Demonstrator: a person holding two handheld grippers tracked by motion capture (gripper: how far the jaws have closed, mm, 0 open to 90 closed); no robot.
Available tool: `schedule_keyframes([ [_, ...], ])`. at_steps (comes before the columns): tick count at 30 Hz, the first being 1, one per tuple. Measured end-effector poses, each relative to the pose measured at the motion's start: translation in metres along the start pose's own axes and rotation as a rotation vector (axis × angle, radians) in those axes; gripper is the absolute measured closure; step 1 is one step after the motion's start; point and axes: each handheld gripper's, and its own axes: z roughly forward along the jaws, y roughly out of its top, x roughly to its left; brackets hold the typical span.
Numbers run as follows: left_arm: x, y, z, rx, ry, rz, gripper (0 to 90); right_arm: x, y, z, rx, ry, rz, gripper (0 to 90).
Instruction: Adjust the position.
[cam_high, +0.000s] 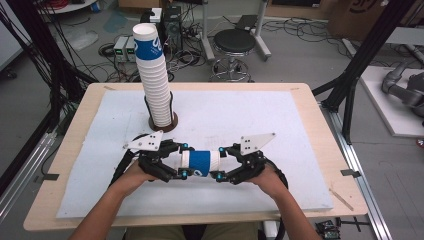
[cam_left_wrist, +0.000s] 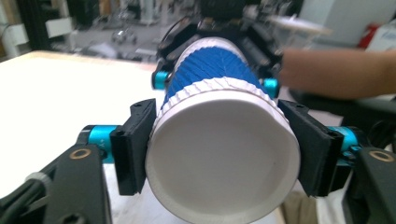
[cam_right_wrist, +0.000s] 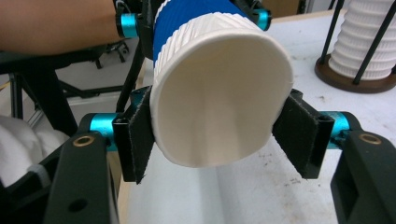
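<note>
A paper cup (cam_high: 200, 163), white with a ribbed blue band, lies on its side just above the white mat, held at both ends. My left gripper (cam_high: 182, 161) grips its left end; in the left gripper view both black pads (cam_left_wrist: 135, 144) press on the white end of the cup (cam_left_wrist: 224, 163). My right gripper (cam_high: 220, 163) is shut on the right end. In the right gripper view its pads (cam_right_wrist: 137, 140) squeeze the cup (cam_right_wrist: 215, 102) into an oval. A hand holds each gripper.
A tall stack of the same cups (cam_high: 152, 75) stands in a wire holder on a brown base (cam_high: 172, 123) behind the left gripper, also in the right gripper view (cam_right_wrist: 369, 42). The white mat (cam_high: 250, 115) covers the wooden table (cam_high: 320, 130). A stool (cam_high: 234, 42) stands beyond.
</note>
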Motion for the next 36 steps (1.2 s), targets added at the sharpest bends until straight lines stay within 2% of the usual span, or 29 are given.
schedule_keyframes([
  [1,0.000,0.000,0.000,0.000,0.000,0.000,25.3,0.000,0.000,0.000,0.000,0.000,0.000,34.5],
  [2,-0.001,0.001,0.001,0.016,0.009,0.007,23.5,0.000,0.001,0.000,0.023,0.000,-0.006,34.6],
  [3,-0.005,0.003,0.001,0.053,0.046,0.026,20.4,0.000,0.001,0.001,0.033,-0.005,-0.015,34.5],
  [4,-0.006,0.004,0.001,0.069,0.060,0.028,15.3,0.001,0.002,0.001,0.042,-0.005,-0.016,34.5],
  [5,-0.006,0.004,0.001,0.069,0.060,0.028,14.6,0.001,0.003,0.000,0.052,-0.005,-0.018,34.5],
  [6,-0.007,0.006,0.000,0.095,0.065,0.032,14.6,0.001,0.004,0.000,0.062,-0.011,-0.026,34.5],
  [10,-0.008,0.010,-0.002,0.129,0.086,0.020,14.6,0.000,0.010,-0.003,0.095,-0.018,-0.035,34.3],
  [11,-0.008,0.010,-0.002,0.129,0.086,0.020,14.6,0.000,0.010,-0.003,0.095,-0.018,-0.035,34.3],
  [14,-0.008,0.017,-0.003,0.162,0.093,0.042,14.6,-0.001,0.017,-0.004,0.161,-0.031,-0.057,33.7],
  [15,-0.008,0.017,-0.003,0.162,0.093,0.042,14.6,-0.001,0.017,-0.004,0.161,-0.031,-0.057,33.7],
  [16,-0.008,0.019,-0.003,0.171,0.094,0.046,14.7,-0.001,0.020,-0.003,0.197,-0.034,-0.066,33.4],
  [17,-0.008,0.022,-0.003,0.184,0.099,0.054,14.7,-0.001,0.020,-0.003,0.197,-0.034,-0.066,33.4],
  [18,-0.007,0.025,-0.001,0.214,0.094,0.061,14.8,-0.001,0.024,-0.002,0.223,-0.036,-0.079,33.2],
  [23,-0.006,0.032,0.003,0.261,0.093,0.081,15.1,-0.002,0.032,0.001,0.283,-0.042,-0.102,32.8],
  [27,-0.004,0.038,0.010,0.323,0.084,0.092,15.2,-0.001,0.039,0.002,0.317,-0.046,-0.121,32.8],
  [29,-0.004,0.038,0.012,0.332,0.083,0.093,15.2,-0.001,0.040,0.002,0.331,-0.054,-0.126,32.8],
  [36,-0.005,0.041,0.024,0.410,0.076,0.117,15.2,0.000,0.049,0.003,0.399,-0.075,-0.155,32.8],
])
